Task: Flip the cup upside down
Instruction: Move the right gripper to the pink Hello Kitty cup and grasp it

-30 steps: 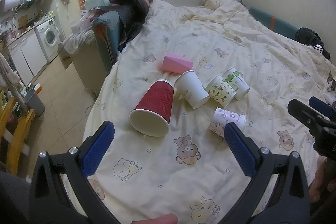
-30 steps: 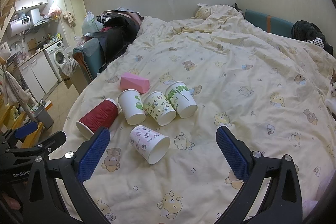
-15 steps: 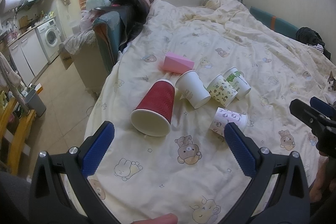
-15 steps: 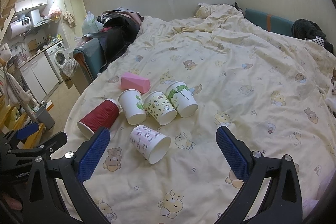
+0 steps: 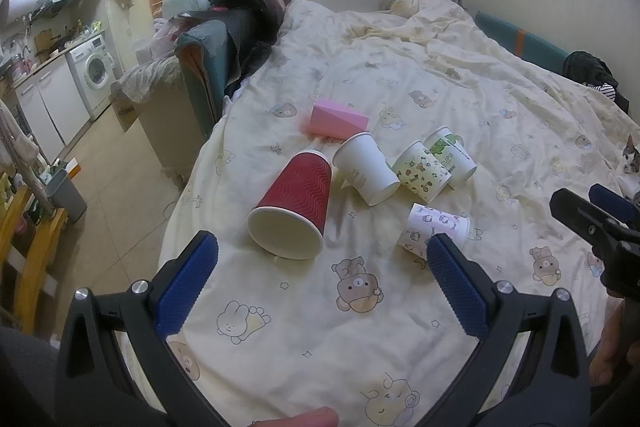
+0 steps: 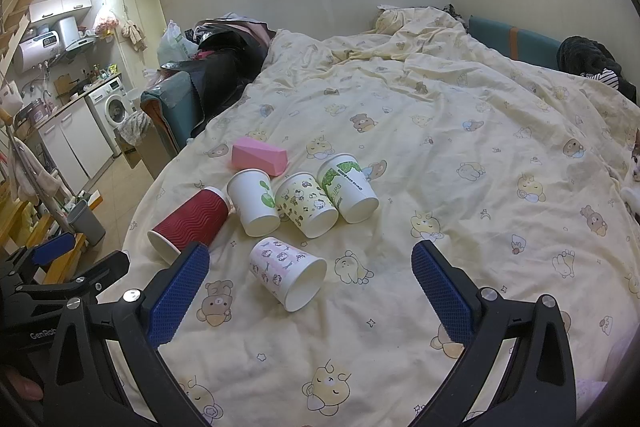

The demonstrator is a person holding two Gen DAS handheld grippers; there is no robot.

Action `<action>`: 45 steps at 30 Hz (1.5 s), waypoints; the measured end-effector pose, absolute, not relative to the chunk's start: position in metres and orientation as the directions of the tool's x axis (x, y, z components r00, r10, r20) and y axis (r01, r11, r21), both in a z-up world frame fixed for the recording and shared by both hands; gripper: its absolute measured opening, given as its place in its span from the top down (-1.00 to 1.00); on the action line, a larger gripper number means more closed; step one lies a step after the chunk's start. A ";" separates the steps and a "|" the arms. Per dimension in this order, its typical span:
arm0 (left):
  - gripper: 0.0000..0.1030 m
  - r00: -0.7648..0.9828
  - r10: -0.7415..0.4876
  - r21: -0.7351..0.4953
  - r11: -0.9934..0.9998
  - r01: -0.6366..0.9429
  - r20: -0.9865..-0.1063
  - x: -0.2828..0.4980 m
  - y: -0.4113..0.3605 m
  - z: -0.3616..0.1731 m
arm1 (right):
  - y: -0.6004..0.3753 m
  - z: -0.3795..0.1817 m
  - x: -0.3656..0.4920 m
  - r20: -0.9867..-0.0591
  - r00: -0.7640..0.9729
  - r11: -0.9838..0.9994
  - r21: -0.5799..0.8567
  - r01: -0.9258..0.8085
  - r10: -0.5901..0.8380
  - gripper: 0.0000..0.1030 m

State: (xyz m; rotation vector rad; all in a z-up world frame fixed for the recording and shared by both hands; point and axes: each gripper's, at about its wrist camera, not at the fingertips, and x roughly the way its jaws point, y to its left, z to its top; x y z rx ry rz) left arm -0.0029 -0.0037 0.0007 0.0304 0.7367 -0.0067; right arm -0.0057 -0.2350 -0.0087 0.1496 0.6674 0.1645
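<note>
5 cups lie tipped over, none flipped yet

Almost nothing has changed in the last second: the left gripper (image 5: 322, 261) and right gripper (image 6: 310, 269) both hang wide open and empty near the red cup (image 5: 294, 205), which lies on the bedsheet (image 5: 400, 327), just left of 4 paper cups (image 6: 304, 211).
</note>
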 end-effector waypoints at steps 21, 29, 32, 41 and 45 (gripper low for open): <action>-1.00 0.734 0.009 0.026 1.000 0.012 -0.679 -0.002 -0.003 0.000 | -0.235 -0.009 -0.007 -0.605 0.770 0.975 0.195 -0.104 0.203 -1.00; -1.00 0.707 0.013 0.006 1.000 -0.012 -0.707 0.006 0.008 -0.003 | -0.241 -0.023 0.022 -0.723 0.617 0.949 0.272 -0.157 0.309 -1.00; -1.00 0.693 0.019 0.012 1.000 -0.015 -0.720 0.010 0.008 -0.003 | -0.229 -0.030 0.038 -0.789 0.516 0.942 0.250 -0.223 0.332 -1.00; -1.00 0.634 0.049 0.025 0.999 -0.047 -0.772 0.030 0.019 -0.012 | -0.180 -0.063 0.094 -0.934 0.243 0.842 0.098 -0.530 0.261 -0.98; -1.00 0.614 0.042 0.010 0.998 -0.055 -0.789 0.031 0.022 -0.017 | -0.153 -0.088 0.119 -0.982 0.151 0.741 -0.018 -0.671 0.112 -0.98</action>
